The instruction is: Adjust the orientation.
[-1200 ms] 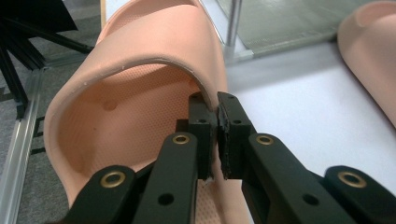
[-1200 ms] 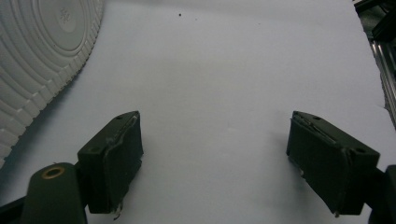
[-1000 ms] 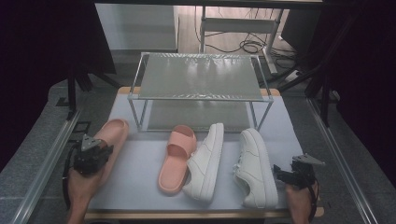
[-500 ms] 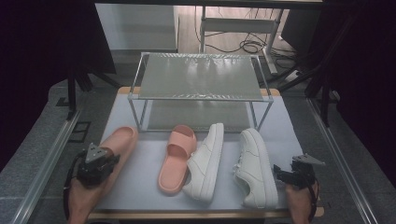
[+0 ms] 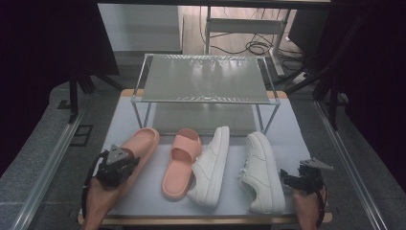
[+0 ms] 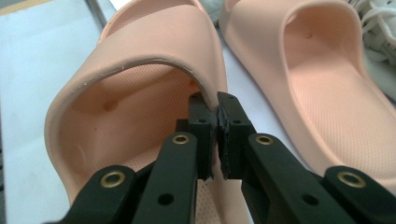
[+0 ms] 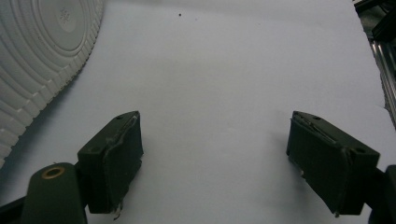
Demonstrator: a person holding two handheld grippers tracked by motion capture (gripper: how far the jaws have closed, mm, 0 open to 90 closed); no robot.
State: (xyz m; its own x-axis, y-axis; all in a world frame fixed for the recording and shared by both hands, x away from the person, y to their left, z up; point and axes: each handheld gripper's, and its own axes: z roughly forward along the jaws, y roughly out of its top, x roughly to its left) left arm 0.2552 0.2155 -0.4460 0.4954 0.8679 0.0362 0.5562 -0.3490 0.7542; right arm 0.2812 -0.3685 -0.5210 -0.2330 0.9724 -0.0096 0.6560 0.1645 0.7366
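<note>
High view first, left to right: my left gripper (image 5: 125, 160) sits at the lower left of the frame, above my left forearm, and its jaws are clamped on the strap of the salmon-pink moulded foam slide sandal (image 5: 139, 143) that lies at the left end of the row, toe pointing toward the top of the frame. Just to its right lies the second salmon-pink foam slide (image 5: 181, 162), angled slightly, and its right edge is close against the white leather low-top sneaker (image 5: 210, 165) at mid-frame, which lies tipped on its side. Further right, with a small gap, the second white low-top sneaker (image 5: 258, 172) lies in the lower right part of the pale grey table mat (image 5: 158, 201). Behind the shoes, in the upper middle of the frame, stands the wire-legged shoe rack with a frosted grey shelf (image 5: 206, 79). At the lower right corner my right gripper (image 5: 287, 178) rests beside the second sneaker, apart from it. In the left gripper view, my black jaws meet at the centre on the thin edge of the sandal's (image 6: 140, 70) strap, pinching it between the pads, while the other slide (image 6: 327, 84) fills the right side of the frame. In the right gripper view, my pads (image 7: 116, 158) stand wide apart over bare mat, with nothing between them; the ribbed white sole of the sneaker (image 7: 42, 51) shows at the upper left.
</note>
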